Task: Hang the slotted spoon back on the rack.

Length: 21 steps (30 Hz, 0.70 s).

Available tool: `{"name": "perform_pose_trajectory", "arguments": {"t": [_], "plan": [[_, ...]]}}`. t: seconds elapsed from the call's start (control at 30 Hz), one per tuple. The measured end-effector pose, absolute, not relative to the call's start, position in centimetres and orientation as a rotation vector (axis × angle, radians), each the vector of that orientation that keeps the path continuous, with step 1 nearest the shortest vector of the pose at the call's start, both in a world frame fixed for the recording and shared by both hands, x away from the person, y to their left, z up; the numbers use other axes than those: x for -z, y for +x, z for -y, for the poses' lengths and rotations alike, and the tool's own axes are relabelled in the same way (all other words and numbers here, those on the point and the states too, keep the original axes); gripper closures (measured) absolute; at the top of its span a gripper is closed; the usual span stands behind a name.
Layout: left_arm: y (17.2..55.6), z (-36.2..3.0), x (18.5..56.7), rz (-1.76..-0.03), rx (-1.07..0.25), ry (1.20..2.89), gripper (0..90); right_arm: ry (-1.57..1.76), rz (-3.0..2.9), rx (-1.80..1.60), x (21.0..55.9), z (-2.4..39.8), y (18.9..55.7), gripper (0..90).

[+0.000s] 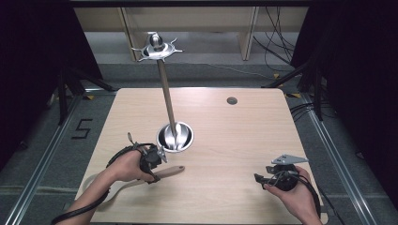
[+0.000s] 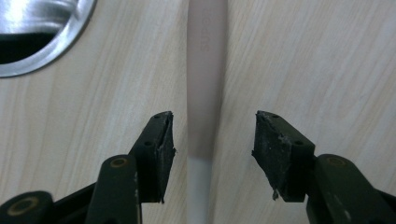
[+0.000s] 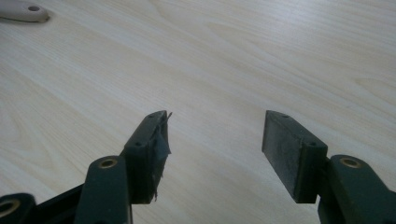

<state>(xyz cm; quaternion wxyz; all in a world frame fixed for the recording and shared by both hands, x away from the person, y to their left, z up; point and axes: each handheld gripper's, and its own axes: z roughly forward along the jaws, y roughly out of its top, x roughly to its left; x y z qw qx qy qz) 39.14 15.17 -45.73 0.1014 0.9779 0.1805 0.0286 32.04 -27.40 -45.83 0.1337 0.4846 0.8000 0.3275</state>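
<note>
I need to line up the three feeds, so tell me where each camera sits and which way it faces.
High view: above the person's side, facing forward and down on the table; both forearms, left gripper and right gripper show.
Left gripper view: rides that gripper, looking down between its open jaws at the spatula handle.
Right gripper view: rides that gripper, looking low across bare wood past its open jaws.
Shared: the spatula's handle end and the table.

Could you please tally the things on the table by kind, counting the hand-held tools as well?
Metal stands with a round base and hooked top: 1
Beige spatula-like utensils: 1
Hand-held tools, left tool and right tool: 2
Total: 4
</note>
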Motion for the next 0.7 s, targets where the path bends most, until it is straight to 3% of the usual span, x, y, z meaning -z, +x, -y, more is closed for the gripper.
{"name": "perform_pose_trajectory", "arguments": {"t": [0.33, 0.7], "plan": [[39.4, -15.4, 46.6, -0.547, -0.061, 2.913, 52.1, 1.366, -2.323, -0.925, 45.6, 27.2, 31.8, 41.5], [39.8, -15.0, 46.9, -0.568, -0.031, 2.973, 67.7, 1.374, -2.327, -0.933, 45.7, 27.3, 31.9, 41.4]]}}
